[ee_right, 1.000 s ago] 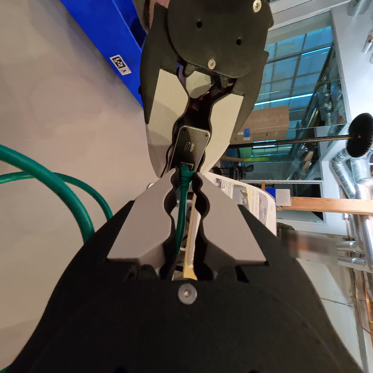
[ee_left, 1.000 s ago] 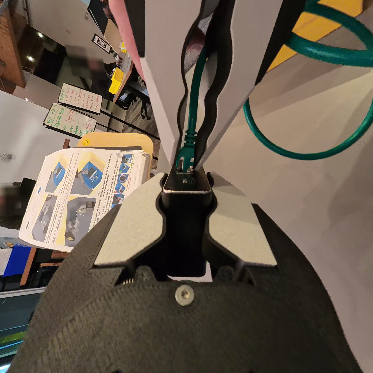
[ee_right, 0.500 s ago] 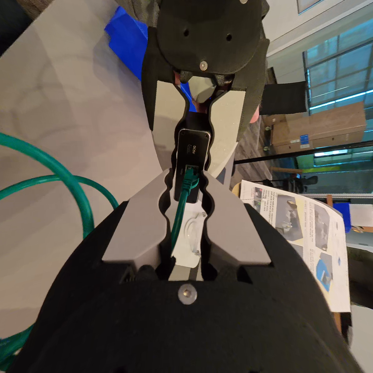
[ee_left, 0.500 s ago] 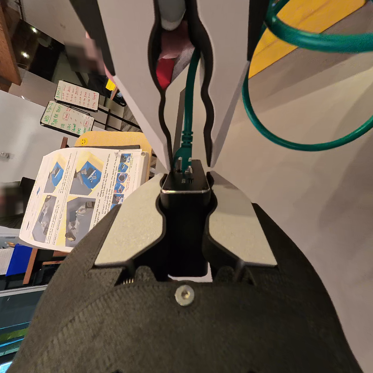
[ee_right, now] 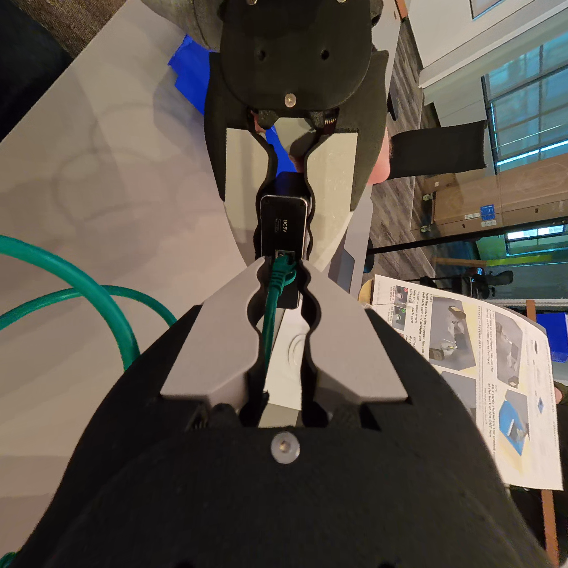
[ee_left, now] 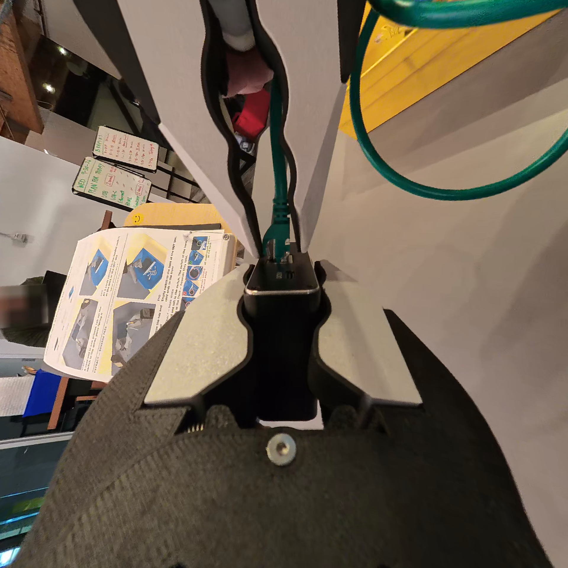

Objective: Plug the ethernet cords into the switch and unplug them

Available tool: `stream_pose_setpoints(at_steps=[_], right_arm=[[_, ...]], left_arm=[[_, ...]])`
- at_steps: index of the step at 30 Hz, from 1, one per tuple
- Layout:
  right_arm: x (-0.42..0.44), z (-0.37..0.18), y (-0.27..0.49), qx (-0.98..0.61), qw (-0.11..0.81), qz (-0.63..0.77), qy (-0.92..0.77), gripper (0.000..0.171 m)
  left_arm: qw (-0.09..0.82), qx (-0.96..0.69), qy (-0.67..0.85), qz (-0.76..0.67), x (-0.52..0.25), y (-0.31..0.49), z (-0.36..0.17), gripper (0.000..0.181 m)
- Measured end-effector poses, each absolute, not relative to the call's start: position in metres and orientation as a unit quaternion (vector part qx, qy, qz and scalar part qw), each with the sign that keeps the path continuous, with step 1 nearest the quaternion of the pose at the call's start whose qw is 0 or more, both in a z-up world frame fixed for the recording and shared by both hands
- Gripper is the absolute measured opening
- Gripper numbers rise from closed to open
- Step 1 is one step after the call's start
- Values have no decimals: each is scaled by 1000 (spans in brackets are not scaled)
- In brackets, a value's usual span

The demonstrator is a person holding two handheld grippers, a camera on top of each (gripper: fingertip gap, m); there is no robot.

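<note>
My left gripper (ee_left: pixel 282 273) is shut on the black switch (ee_left: pixel 281 338), held above the grey table with its port end pointing forward. The green ethernet cord (ee_left: pixel 278 172) ends in a plug (ee_left: pixel 278 242) that sits in a port on that end. My right gripper (ee_right: pixel 281 267) faces the switch (ee_right: pixel 282 221) head-on, its tips nearly touching the port end. Its fingers stand apart, and the cord (ee_right: pixel 270 307) runs loose down the gap between them. The plug (ee_right: pixel 284 267) also shows in the right wrist view, in the port.
Slack cord loops (ee_right: pixel 92 292) lie on the grey table (ee_right: pixel 123 215). A printed instruction sheet (ee_left: pixel 132 301) stands upright beyond the table edge. A blue bin (ee_right: pixel 190 67) is behind the left gripper. A yellow bin (ee_left: pixel 430 61) is behind the right gripper. Whiteboards (ee_left: pixel 113 187) stand far off. The tips of both grippers are at nearly the same place.
My right gripper's fingers have spread apart and let go of the cord. The plug stays in the switch. My left gripper has kept its hold on the switch.
</note>
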State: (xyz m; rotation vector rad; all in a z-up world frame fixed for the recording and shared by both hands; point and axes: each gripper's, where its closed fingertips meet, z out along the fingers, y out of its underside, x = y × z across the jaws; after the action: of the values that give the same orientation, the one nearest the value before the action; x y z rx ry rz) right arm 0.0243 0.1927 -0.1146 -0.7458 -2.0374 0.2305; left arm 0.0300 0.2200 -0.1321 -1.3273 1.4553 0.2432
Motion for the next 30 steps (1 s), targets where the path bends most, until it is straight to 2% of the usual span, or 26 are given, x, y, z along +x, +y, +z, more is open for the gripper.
stream_pose_setpoints(at_steps=[16,30], right_arm=[[28,-111,196,-297,464,80,-831,13],[30,-121,197,-284,409,59,-865,9]], left_arm=[[547,-558,614,113,28,222,-130,36],[544,-556,616,122,30,223,-138,35]])
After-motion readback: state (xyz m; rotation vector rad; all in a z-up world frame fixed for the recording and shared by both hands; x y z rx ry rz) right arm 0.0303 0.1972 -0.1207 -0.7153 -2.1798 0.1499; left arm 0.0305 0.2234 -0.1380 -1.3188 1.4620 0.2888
